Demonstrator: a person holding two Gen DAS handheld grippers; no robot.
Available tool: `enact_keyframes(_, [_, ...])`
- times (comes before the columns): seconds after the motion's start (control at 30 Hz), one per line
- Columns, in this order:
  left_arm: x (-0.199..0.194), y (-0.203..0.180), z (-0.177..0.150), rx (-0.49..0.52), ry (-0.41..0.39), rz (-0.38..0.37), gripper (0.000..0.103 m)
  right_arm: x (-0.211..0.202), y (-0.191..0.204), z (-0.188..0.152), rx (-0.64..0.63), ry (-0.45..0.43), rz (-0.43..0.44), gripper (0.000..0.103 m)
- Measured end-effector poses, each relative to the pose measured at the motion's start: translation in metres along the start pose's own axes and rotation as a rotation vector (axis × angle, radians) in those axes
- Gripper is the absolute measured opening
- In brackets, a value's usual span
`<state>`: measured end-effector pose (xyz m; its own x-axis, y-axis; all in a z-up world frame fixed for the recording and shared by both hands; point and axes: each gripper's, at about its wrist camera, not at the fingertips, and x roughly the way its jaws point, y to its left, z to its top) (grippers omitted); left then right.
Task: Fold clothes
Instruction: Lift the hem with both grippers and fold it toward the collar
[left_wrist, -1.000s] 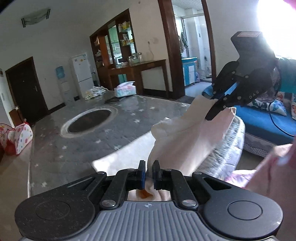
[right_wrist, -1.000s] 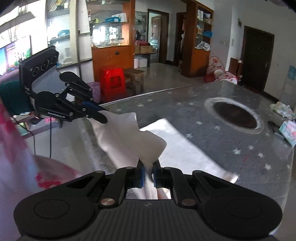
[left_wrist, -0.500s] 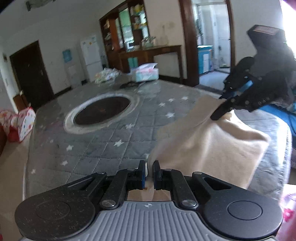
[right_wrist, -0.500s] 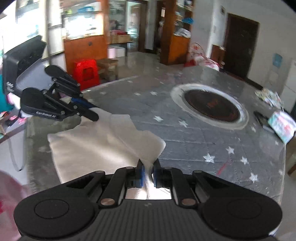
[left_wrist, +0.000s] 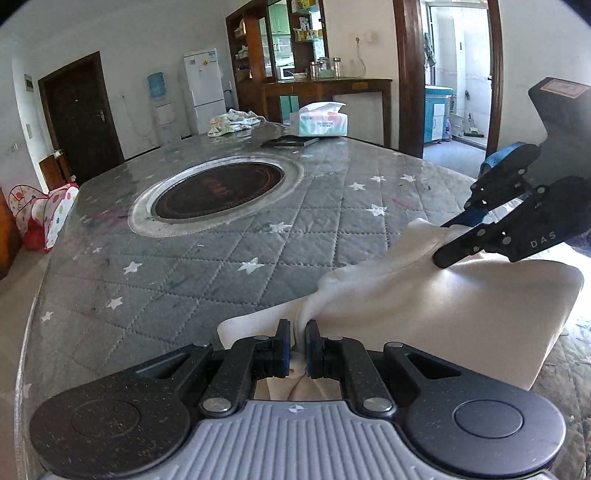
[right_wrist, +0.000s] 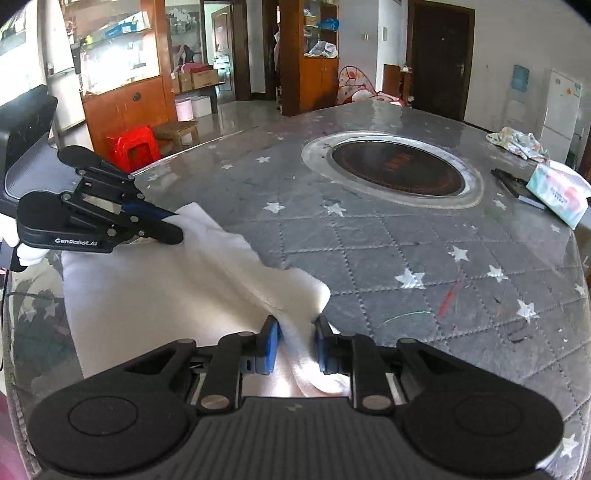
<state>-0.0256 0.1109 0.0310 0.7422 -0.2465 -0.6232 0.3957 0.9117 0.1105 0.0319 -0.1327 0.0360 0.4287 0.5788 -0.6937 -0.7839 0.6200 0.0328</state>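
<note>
A cream cloth (left_wrist: 424, 302) lies folded over on the near part of the grey quilted table (left_wrist: 184, 277). My left gripper (left_wrist: 297, 332) is shut on a bunched edge of it, low over the table. In the right wrist view the same cloth (right_wrist: 166, 280) spreads to the left, and the left gripper (right_wrist: 176, 225) pinches its far corner. My right gripper (right_wrist: 295, 326) has its jaws opening, with a ridge of cloth lying loose between the blue pads. Seen from the left wrist, the right gripper (left_wrist: 441, 243) has its fingers parted over the cloth's corner.
A round dark hob (left_wrist: 218, 190) is set into the middle of the table. Beyond it lie a tissue box (left_wrist: 319, 120), a flat black device (left_wrist: 290, 141) and a crumpled patterned cloth (left_wrist: 232, 122). A red stool (right_wrist: 135, 147) stands off the table's left side.
Both grippers came down and forward, and the cloth that hung between them now lies on the table. The right jaws have widened; the left stay shut.
</note>
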Motion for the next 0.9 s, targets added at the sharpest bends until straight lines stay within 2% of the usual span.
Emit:
enact_keyframes(0.2, [0.001,0.0,0.011,0.009,-0.034,0.013,0.009,0.004,0.001,0.006,0.007,-0.012,-0.045,0.012])
enact_keyframes(0.27, [0.009,0.003,0.013,0.0,-0.016,0.014,0.009,0.012,-0.003,0.007,0.032,-0.002,-0.05,0.018])
enact_keyframes(0.3, [0.012,0.004,0.013,-0.001,-0.012,0.015,0.009,0.013,-0.006,0.008,0.042,-0.007,-0.048,0.024])
enact_keyframes(0.4, [0.02,0.006,0.015,-0.004,-0.003,0.017,0.009,0.015,-0.012,0.01,0.072,-0.014,-0.054,0.025])
enact_keyframes(0.47, [0.025,0.007,0.015,-0.006,0.004,0.019,0.012,0.015,-0.013,0.011,0.076,-0.009,-0.069,0.03])
enact_keyframes(0.5, [0.027,0.008,0.016,-0.011,0.007,0.02,0.012,0.011,-0.013,0.013,0.079,-0.019,-0.077,0.034])
enact_keyframes(0.6, [0.032,0.009,0.017,-0.027,0.013,0.022,0.014,-0.001,-0.013,0.019,0.088,-0.064,-0.096,0.034])
enact_keyframes(0.67, [0.034,0.009,0.017,-0.031,0.017,0.027,0.015,-0.008,-0.008,0.025,0.089,-0.1,-0.078,0.033])
enact_keyframes(0.73, [0.037,0.009,0.018,-0.038,0.024,0.038,0.022,-0.004,-0.003,0.031,0.084,-0.1,-0.047,0.032])
enact_keyframes(0.8, [0.037,0.011,0.019,-0.054,0.024,0.047,0.024,0.005,0.003,0.037,0.081,-0.083,-0.019,0.028])
enact_keyframes(0.87, [0.036,0.014,0.019,-0.076,0.021,0.061,0.038,0.019,0.008,0.039,0.079,-0.054,-0.018,0.024])
enact_keyframes(0.9, [0.035,0.017,0.019,-0.087,0.019,0.069,0.039,0.026,0.01,0.039,0.079,-0.037,-0.025,0.024])
